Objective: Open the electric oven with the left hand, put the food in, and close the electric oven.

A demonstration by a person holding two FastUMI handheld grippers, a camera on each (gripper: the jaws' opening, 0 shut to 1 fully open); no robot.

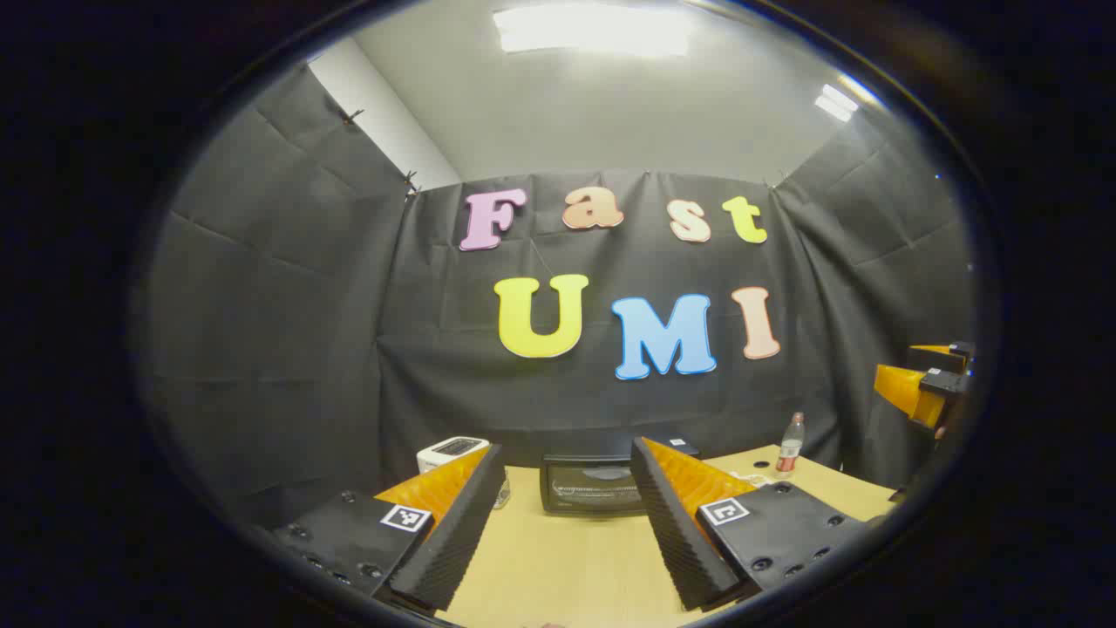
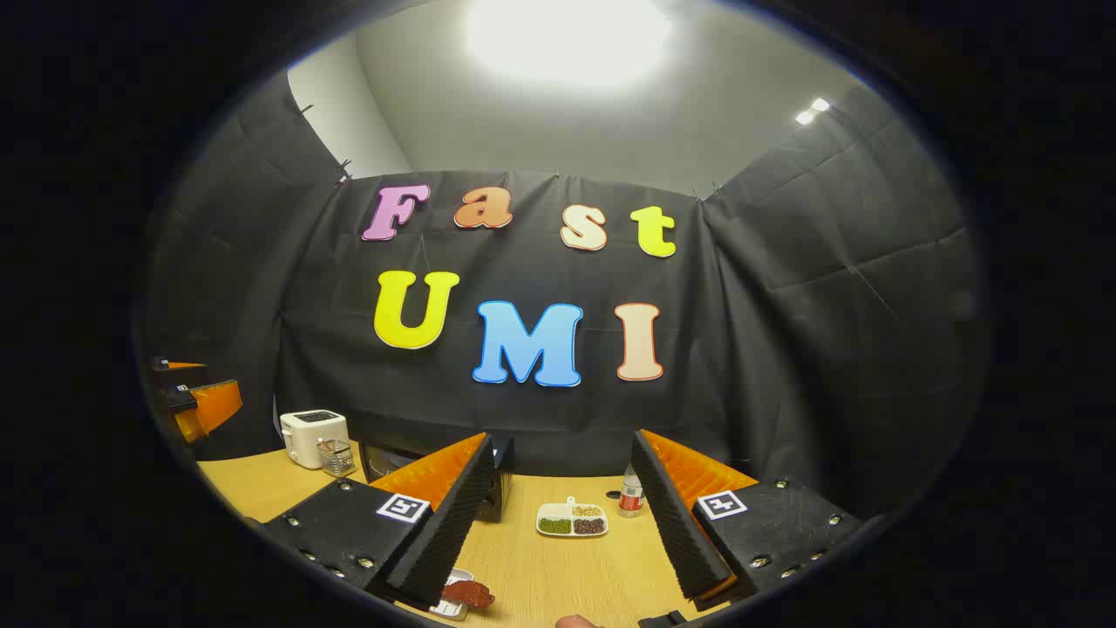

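With the oven (image 1: 591, 485) low in the frame's center, door shut, the left gripper (image 1: 567, 523), wide open and empty, should line up squarely on the door's top edge before closing and pulling.

1. Table (image 1: 558, 558): light yellowish wood grain.
2. Electric oven (image 1: 591, 485): black casing, dark glass door.
3. Toaster (image 2: 314, 436): white, dark top slot.
4. Bottle (image 1: 790, 443): clear, reddish cap and label.
5. Divided dish (image 2: 572, 520): white; contents green, tan, dark brown.
6. Food (image 2: 468, 594): reddish-brown, on a white tray.
7. Booth wall (image 2: 828, 331): black, creased cloth.
8. Ceiling (image 1: 610, 113): pale grey-white.
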